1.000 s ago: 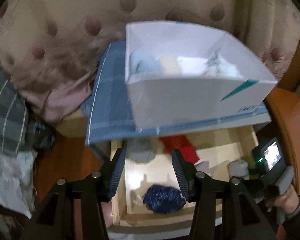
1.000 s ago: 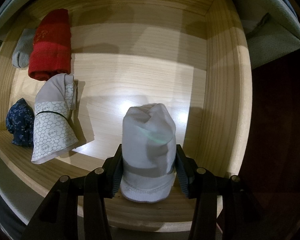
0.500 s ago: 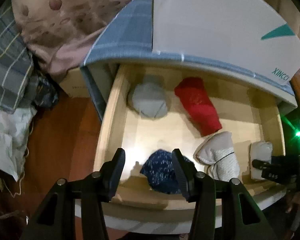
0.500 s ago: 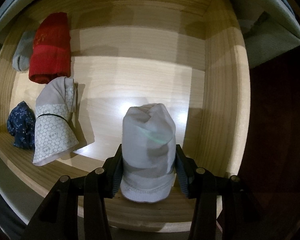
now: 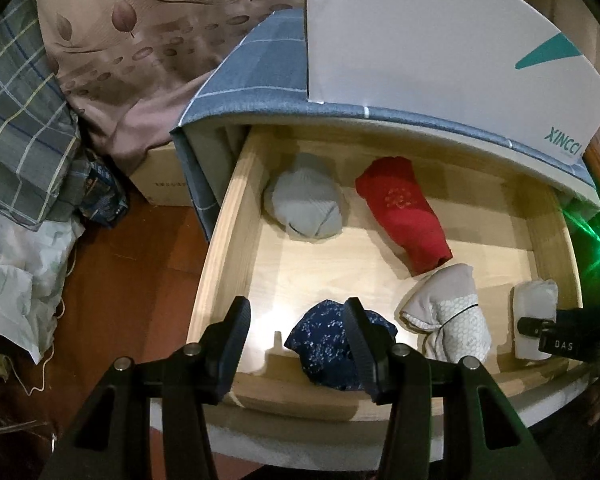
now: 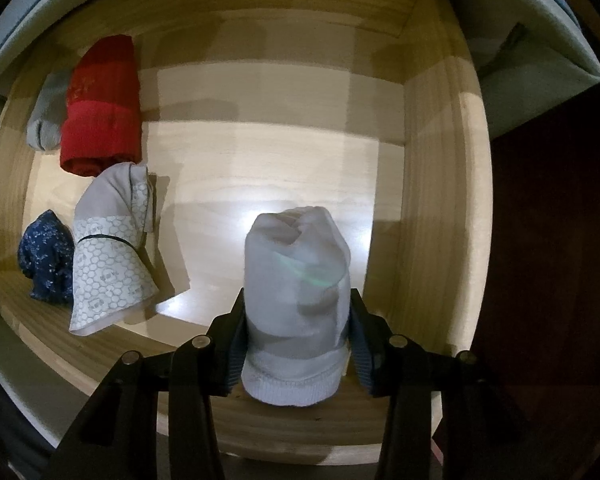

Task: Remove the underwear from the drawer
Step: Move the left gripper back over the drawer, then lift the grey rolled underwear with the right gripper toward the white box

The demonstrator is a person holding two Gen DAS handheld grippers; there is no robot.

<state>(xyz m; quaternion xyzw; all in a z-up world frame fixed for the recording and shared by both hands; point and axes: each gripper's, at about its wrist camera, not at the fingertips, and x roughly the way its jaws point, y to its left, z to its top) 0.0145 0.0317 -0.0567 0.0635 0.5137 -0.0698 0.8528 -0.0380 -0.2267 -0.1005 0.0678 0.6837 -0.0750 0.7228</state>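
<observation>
A dim bedroom corner shows a leaf-patterned brown bedspread [image 5: 148,40] at the far left, a plaid blanket [image 5: 16,120] beside it, and a red-brown wooden floor [image 5: 132,300] below. A pale wooden drawer [image 5: 220,248] stands pulled open under a grey checked top, on which a white cardboard box [image 5: 440,48] with a teal mark sits. Five rolled pieces of underwear lie apart on the drawer floor: a light grey roll [image 5: 306,202] at the far left, a red roll [image 5: 406,214] to its right, a navy floral bundle [image 5: 332,350] at the near edge, a beige roll with a honeycomb print [image 5: 448,314] right of that, and a white roll [image 6: 298,304] near the right wall. The left gripper [image 5: 296,340] hangs over the near left part of the drawer with its fingers spread; the navy bundle lies partly behind the right finger, and nothing is held. The right gripper [image 6: 298,340] points down into the drawer, its fingers one on each side of the white roll and against its lower part, pinching it while it rests on the drawer floor beside the near wall.
</observation>
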